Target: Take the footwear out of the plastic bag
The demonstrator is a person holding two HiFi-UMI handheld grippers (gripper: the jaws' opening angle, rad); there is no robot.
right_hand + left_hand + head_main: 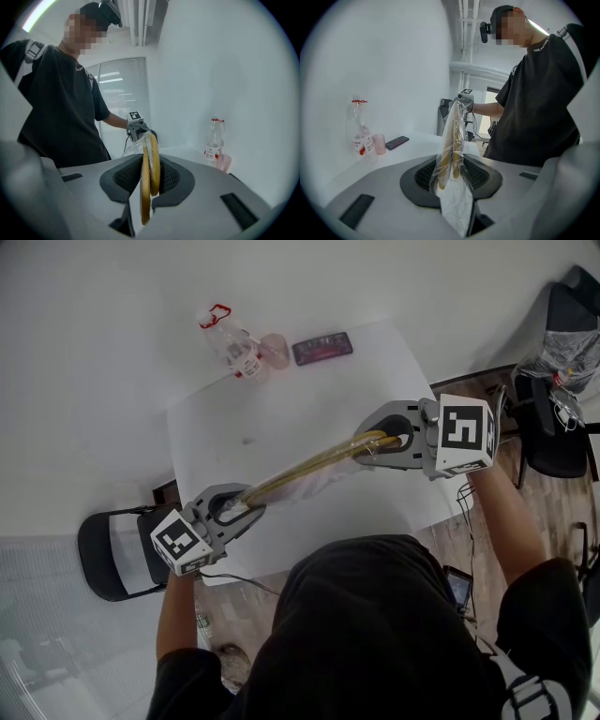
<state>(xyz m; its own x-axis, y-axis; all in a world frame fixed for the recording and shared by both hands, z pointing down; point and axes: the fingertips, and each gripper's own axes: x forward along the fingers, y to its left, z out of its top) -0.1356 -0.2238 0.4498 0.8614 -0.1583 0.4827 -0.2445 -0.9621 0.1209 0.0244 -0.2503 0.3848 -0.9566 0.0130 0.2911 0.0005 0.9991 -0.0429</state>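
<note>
A pair of flat yellow-gold footwear [309, 465] in a clear plastic bag [281, 486] hangs stretched above the white table [281, 409] between my two grippers. At the lower left, my left gripper [234, 509] is shut on the bag's end. In the left gripper view the bag [458, 206] and the soles' tips inside it [449, 154] sit between the pads. My right gripper [389, 442] at the right is shut on the footwear's other end. The right gripper view shows the two thin yellow soles [149, 171] on edge between its pads.
A clear bottle with a red cap ring [236, 348], a pink cup [275, 350] and a dark phone [322, 347] lie at the table's far edge. A black chair [108, 554] stands at the near left, another chair [553, 427] at the right.
</note>
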